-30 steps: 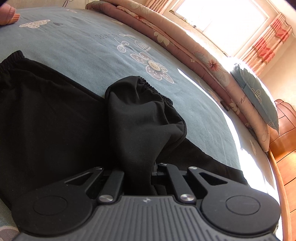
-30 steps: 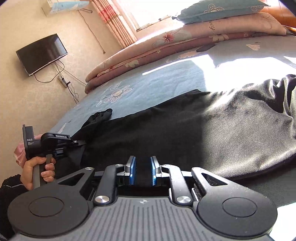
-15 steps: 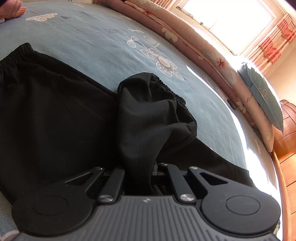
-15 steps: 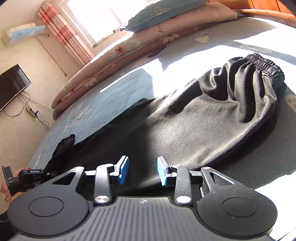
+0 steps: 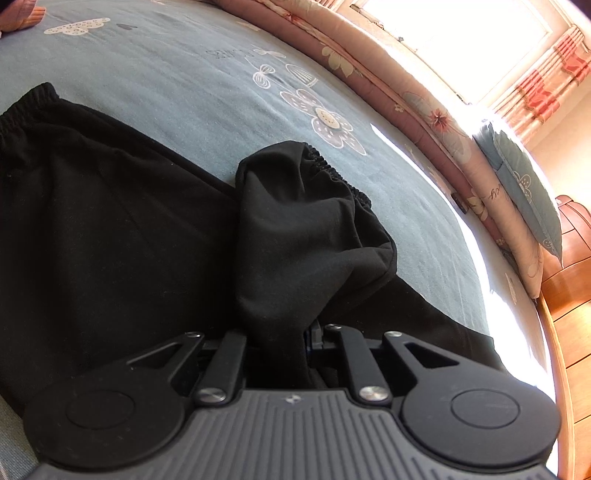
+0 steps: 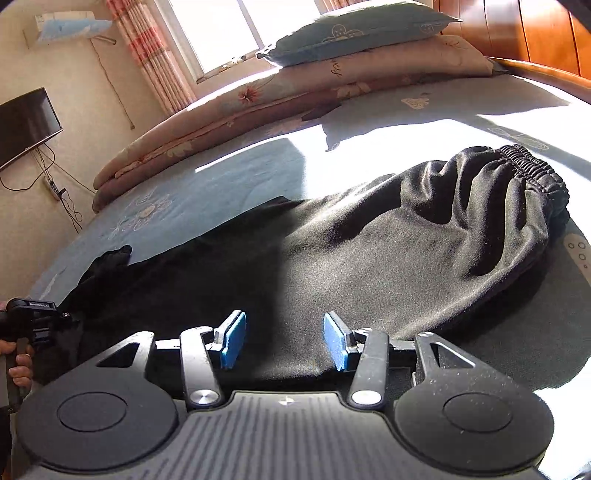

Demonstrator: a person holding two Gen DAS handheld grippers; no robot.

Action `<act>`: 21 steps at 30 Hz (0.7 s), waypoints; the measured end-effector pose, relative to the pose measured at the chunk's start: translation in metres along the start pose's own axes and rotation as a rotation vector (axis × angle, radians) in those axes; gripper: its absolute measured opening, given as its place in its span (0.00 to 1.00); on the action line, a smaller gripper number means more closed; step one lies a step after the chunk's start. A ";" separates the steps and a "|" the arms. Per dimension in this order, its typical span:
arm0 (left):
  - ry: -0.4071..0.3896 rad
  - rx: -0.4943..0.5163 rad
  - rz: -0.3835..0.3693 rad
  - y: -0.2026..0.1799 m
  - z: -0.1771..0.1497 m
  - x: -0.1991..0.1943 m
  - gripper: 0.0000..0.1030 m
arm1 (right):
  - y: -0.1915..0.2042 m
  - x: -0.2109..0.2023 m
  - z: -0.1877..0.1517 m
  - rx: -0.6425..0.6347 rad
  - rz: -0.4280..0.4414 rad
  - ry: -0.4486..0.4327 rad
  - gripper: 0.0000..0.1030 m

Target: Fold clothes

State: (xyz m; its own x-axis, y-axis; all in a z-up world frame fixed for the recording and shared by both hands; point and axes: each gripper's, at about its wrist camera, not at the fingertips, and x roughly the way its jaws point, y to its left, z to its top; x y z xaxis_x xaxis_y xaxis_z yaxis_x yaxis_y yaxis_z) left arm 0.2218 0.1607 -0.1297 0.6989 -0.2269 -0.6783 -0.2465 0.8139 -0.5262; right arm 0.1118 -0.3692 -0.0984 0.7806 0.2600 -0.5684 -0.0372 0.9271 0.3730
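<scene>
Clearly the person works on a pair of black trousers (image 6: pixel 369 266) that lies spread on the blue bedsheet (image 5: pixel 184 74), with the elastic waistband (image 6: pixel 532 166) far to the right in the right wrist view. The left gripper (image 5: pixel 280 339) has a leg end of the trousers between its fingers, and its jaws have just been opening a little. The cloth is bunched there and rises from the jaws, so it seems to be pinched yet, but the pads are hidden behind the fabric. The cuff (image 5: pixel 332 173) of this leg sits folded over onto the other leg, probably because one leg is being laid on top of the other. The right gripper (image 6: pixel 284 339) has its blue pads (image 6: pixel 233 339) well apart, and its jaws have just been opening; nothing is between them. The trousers lie just in front of and under these fingers, at the near edge of the cloth. A folded quilt (image 6: pixel 258 99) and a pillow (image 6: pixel 351 33) lie along the far side of the bed.
</scene>
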 end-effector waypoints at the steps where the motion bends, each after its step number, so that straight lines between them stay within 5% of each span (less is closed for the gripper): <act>1: 0.006 -0.003 0.001 0.000 0.002 -0.001 0.15 | -0.004 0.002 0.004 0.004 -0.024 -0.005 0.58; 6: 0.027 0.019 0.026 -0.007 0.010 -0.018 0.30 | -0.026 0.018 0.003 0.005 -0.201 0.037 0.57; 8: 0.018 0.032 0.066 -0.010 0.015 -0.031 0.43 | -0.026 0.013 0.004 0.014 -0.178 0.008 0.58; 14: -0.082 0.091 0.137 -0.027 0.025 -0.076 0.48 | -0.016 0.016 0.011 -0.074 -0.143 -0.048 0.64; 21: -0.061 0.272 -0.061 -0.104 0.005 -0.074 0.74 | -0.019 0.045 0.001 -0.116 -0.134 -0.049 0.69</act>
State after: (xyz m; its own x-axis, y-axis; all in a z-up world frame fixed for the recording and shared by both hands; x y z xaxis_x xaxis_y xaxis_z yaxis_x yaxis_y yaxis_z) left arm 0.1996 0.0954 -0.0218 0.7482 -0.2539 -0.6129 -0.0191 0.9152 -0.4024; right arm 0.1484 -0.3758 -0.1306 0.8127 0.1211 -0.5700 -0.0003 0.9783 0.2074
